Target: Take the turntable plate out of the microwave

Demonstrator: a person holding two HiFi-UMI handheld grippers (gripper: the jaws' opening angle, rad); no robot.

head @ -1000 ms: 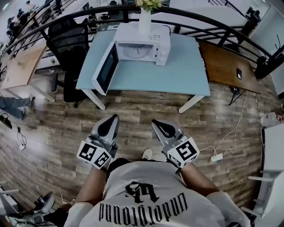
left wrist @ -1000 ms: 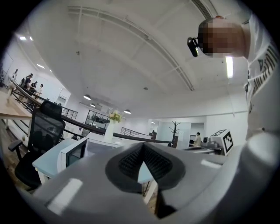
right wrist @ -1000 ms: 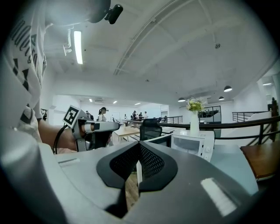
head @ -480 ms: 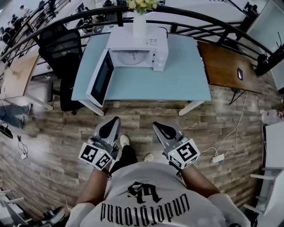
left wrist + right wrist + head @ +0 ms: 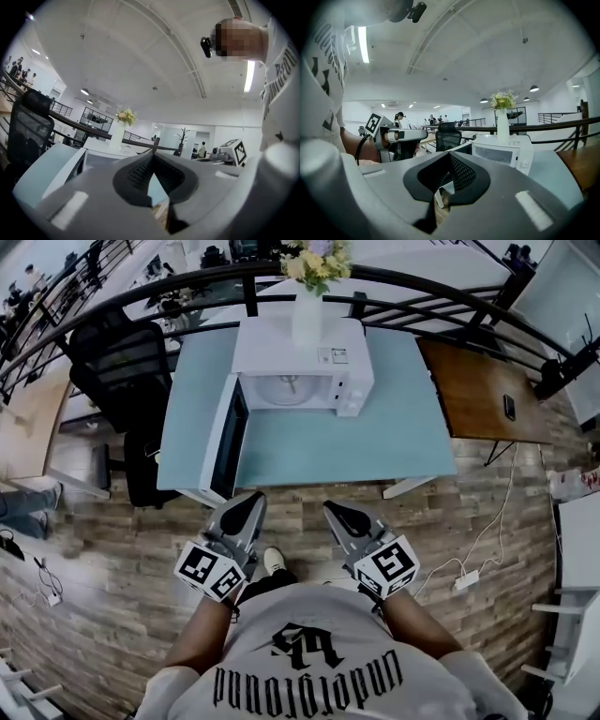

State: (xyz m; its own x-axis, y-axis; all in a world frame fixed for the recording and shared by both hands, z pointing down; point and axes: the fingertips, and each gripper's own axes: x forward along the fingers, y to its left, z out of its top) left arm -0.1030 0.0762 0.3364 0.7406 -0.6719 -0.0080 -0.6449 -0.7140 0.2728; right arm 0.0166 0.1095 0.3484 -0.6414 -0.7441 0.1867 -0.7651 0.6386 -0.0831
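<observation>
Closer now than a second ago, the light blue table and the white microwave sit larger in the head view, and both grippers have come up to the table's near edge.

At far left a black office chair stands beside the table. The microwave door hangs open to the left, reaching toward the near edge. Just below it is the left hand-held gripper, its jaws pressed together with nothing between them. The turntable plate lies inside the open microwave, well apart from both grippers. A white vase of flowers stands on the microwave's top. The right hand-held gripper is likewise closed and empty. A brown table at far right carries a dark phone.
</observation>
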